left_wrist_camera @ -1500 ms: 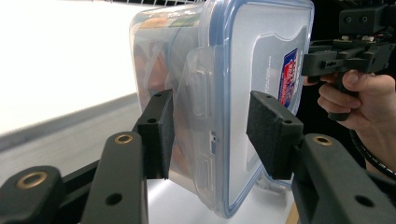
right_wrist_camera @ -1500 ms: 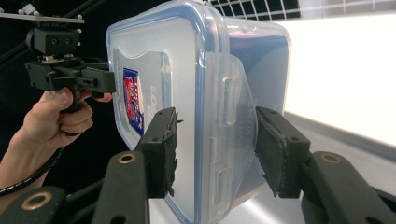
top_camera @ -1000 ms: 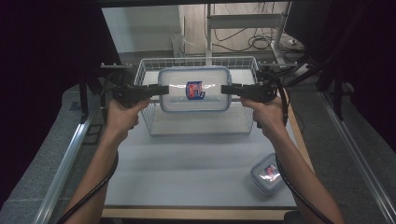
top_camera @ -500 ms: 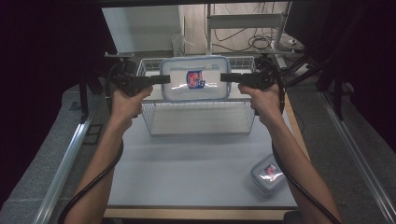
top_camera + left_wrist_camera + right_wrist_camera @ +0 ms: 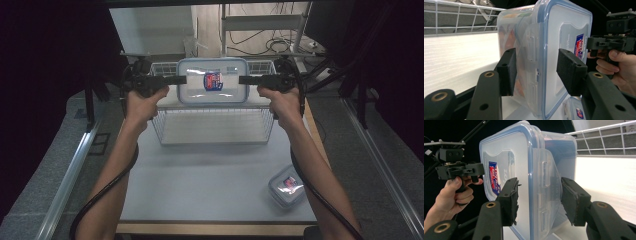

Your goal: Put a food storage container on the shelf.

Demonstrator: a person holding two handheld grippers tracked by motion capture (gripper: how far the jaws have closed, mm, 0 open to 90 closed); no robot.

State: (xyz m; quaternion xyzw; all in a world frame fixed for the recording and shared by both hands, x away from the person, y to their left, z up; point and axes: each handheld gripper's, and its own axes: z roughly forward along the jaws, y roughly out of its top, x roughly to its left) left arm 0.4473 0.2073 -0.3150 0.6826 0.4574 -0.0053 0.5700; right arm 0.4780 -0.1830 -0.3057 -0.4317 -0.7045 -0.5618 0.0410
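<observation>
Left gripper (image 5: pixel 172 80): jaws about half open, clamped on the left short end of the clear rectangular plastic container with blue-rimmed snap lid (image 5: pixel 213 81). In the left gripper view one pad lies against the box's underside and the other on the lid (image 5: pixel 564 50), straddling the end latch.

Container: carried level in the air, lid up, above the white wire basket (image 5: pixel 215 131) at the far side of the pale grey surface (image 5: pixel 200 190). Something orange shows inside through the wall; contents otherwise unclear.

Right gripper (image 5: pixel 246 80): same hold on the right short end, jaws about half open, pads on lid and base across the latch flap (image 5: pixel 546 170).

Notes for the step, judged to be lowering the box into the basket:
- Keep both hands at equal height so the box stays level.
- Move both hands at one rate; any spread between them strains the grip.
- Centre over the basket before descending; wire walls leave little side clearance for the jaws.
- Release only once the base rests on the wire floor.

A smaller clear lidded container (image 5: pixel 286 186) sits at the near right corner, well apart.
</observation>
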